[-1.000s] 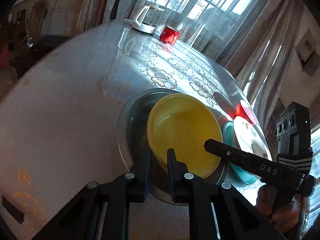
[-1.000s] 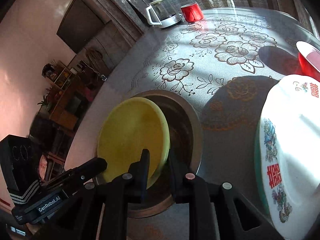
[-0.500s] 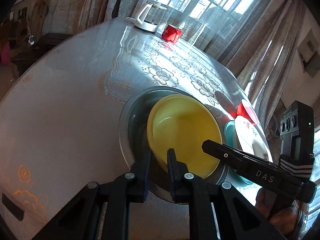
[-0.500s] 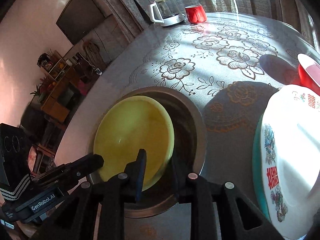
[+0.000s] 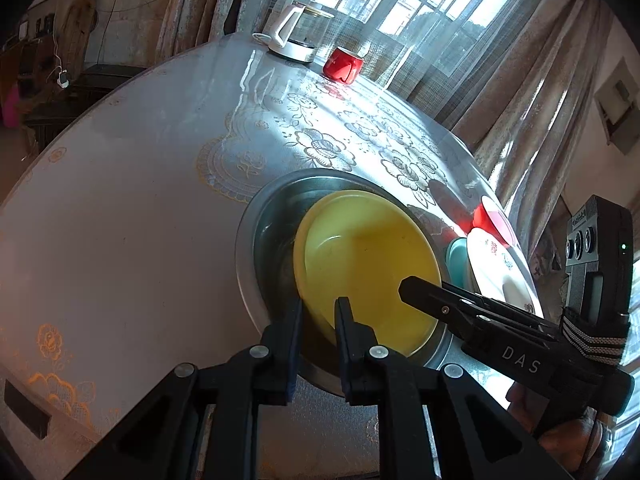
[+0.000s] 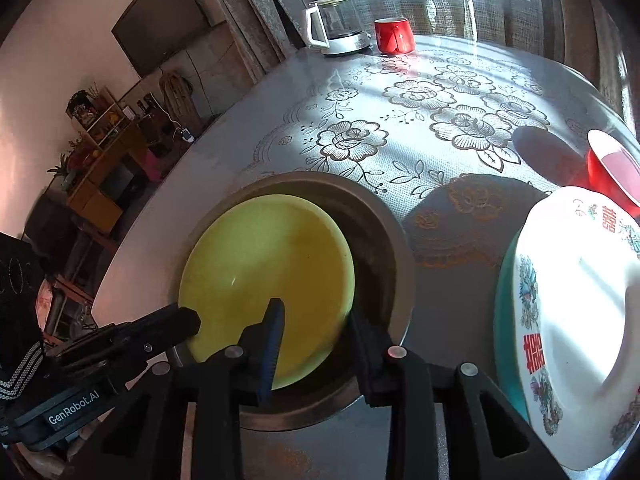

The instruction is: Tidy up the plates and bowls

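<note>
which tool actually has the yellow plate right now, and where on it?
Left tool is clamped on the yellow plate at its near rim. Right tool straddles the opposite rim, jaws opening, pads off it.

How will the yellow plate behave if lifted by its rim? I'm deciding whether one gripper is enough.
The yellow plate looks rigid and thin, probably light plastic, so one rim grip may do. Its glossy surface could slip between narrow pads. It lies tilted in the metal basin, so it may rock or slide as the right gripper opens; the left gripper is clamped on its rim.

Glass kettle, red mug, floral tablecloth, curtains
</note>
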Motion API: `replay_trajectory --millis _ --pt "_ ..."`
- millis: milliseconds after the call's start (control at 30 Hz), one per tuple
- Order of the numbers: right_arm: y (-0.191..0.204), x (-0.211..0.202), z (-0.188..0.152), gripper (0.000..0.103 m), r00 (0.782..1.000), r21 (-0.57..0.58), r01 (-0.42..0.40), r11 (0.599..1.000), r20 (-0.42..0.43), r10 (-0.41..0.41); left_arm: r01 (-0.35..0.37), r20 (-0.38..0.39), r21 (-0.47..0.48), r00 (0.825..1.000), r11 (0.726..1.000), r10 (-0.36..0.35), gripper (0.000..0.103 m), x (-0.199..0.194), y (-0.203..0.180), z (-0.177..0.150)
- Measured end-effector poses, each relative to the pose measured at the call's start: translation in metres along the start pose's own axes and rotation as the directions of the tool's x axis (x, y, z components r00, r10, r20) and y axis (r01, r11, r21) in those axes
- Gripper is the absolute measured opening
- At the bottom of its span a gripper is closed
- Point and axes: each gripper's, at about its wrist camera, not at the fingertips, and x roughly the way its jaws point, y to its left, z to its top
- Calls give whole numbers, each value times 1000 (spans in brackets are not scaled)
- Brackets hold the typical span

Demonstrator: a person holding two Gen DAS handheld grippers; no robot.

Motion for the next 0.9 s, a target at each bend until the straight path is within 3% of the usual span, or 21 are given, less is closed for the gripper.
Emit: replay_trajectory --millis 900 --pt "5 1 -4 32 995 -107 80 991 70 -73 -40 18 58 999 998 39 16 6 -5 -3"
